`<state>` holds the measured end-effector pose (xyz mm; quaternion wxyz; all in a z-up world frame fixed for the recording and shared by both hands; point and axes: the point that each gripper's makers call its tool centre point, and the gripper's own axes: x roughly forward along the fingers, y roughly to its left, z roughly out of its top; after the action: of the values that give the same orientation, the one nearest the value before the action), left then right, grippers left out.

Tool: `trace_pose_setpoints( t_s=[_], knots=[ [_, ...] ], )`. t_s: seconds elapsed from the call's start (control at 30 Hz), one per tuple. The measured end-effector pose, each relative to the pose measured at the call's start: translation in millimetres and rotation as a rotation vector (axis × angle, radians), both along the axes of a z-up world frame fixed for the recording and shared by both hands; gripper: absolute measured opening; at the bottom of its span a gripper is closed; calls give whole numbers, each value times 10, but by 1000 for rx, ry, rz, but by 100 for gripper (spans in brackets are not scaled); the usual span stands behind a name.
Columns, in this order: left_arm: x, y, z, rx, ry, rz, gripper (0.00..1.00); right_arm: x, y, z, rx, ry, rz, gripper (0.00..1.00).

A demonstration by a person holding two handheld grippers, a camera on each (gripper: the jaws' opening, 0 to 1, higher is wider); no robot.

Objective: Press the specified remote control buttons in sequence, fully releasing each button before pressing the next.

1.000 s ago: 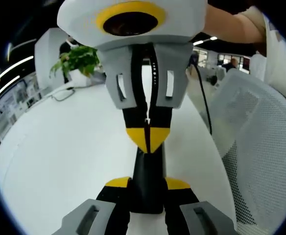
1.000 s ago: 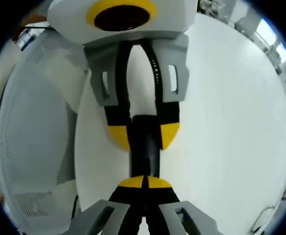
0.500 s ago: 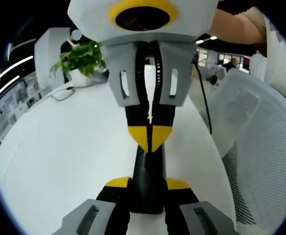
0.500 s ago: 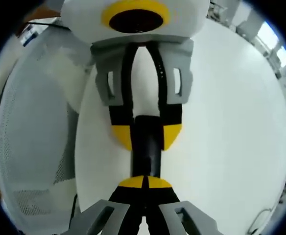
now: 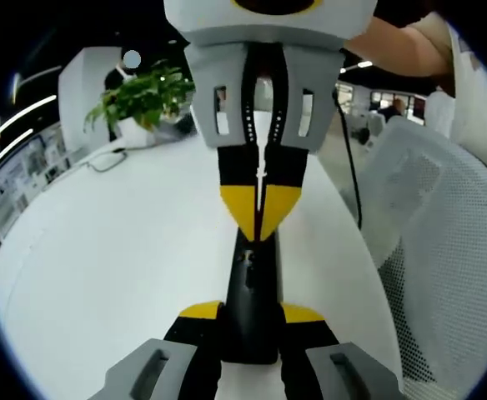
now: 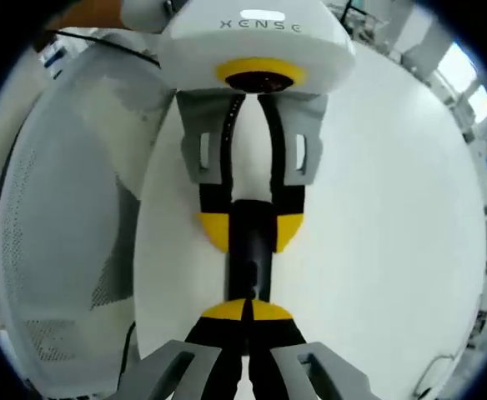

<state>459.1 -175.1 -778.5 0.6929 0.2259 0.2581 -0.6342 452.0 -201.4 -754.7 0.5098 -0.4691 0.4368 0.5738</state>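
A slim black remote (image 5: pixel 248 292) lies lengthwise between the yellow-tipped jaws of my left gripper (image 5: pixel 250 313), which is shut on its near end. My right gripper (image 5: pixel 260 227) comes down from the top of the left gripper view, jaws shut to a point over the remote's far half; whether it touches I cannot tell. In the right gripper view my right gripper (image 6: pixel 248 310) is shut just before the remote (image 6: pixel 250 262), and the left gripper (image 6: pixel 250 231) clamps the remote's far end.
A white table (image 5: pixel 118 250) spreads under everything. A potted plant (image 5: pixel 143 96) stands at its far edge. A white mesh chair (image 5: pixel 444 250) is close on the right, with a black cable (image 5: pixel 349 171) beside it. A person's arm (image 5: pixel 394 46) holds the right gripper.
My right gripper has drawn back from the remote, baring more of its button face. In the right gripper view the left gripper looks farther away. The left gripper holds still.
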Motion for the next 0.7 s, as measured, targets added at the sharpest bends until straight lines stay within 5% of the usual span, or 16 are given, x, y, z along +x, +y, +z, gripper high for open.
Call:
trace_pose_setpoints(
  t_s=[0.7],
  knots=[
    [12,-2,-4,2,-1,8,24,-72,2,-110,0,22,4,0]
  ],
)
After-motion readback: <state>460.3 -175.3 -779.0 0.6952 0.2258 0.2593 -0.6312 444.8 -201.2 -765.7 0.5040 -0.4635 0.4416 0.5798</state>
